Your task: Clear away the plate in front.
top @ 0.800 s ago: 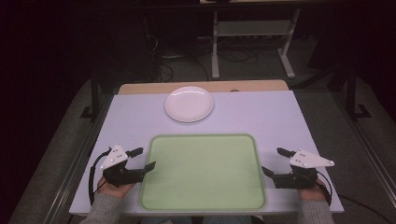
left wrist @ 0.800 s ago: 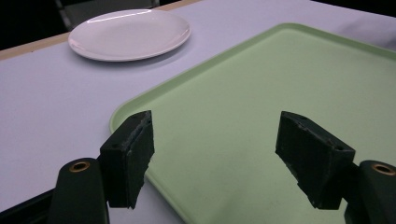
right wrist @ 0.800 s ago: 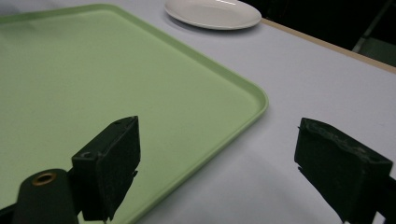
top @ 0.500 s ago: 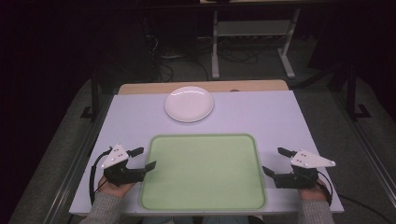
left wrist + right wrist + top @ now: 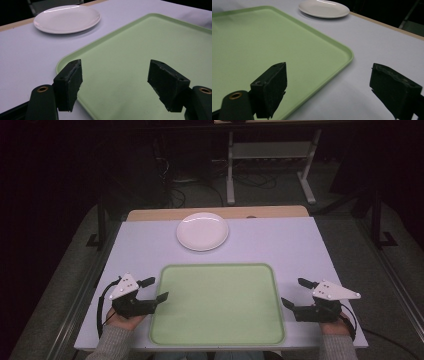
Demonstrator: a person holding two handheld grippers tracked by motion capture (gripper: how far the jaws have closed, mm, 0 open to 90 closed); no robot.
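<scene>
A pale green tray [image 5: 220, 270] lies flat near the table's front edge, with nothing on it. A white plate [image 5: 202, 231] sits farther back, just left of centre. My left gripper [image 5: 154, 289] rests at the tray's left rim [image 5: 75, 53], open, nothing between its jaws. My right gripper [image 5: 297, 293] rests at the tray's right rim [image 5: 347, 53], also open with nothing held. In the left gripper view the plate [image 5: 67, 18] is at the upper left; in the right gripper view the plate [image 5: 323, 8] is at the top.
The table [image 5: 280, 245] has a light lavender top with a wooden strip [image 5: 270, 212] along its far edge. Beyond it stand a metal stand's legs [image 5: 231, 175] and cables on a dark floor.
</scene>
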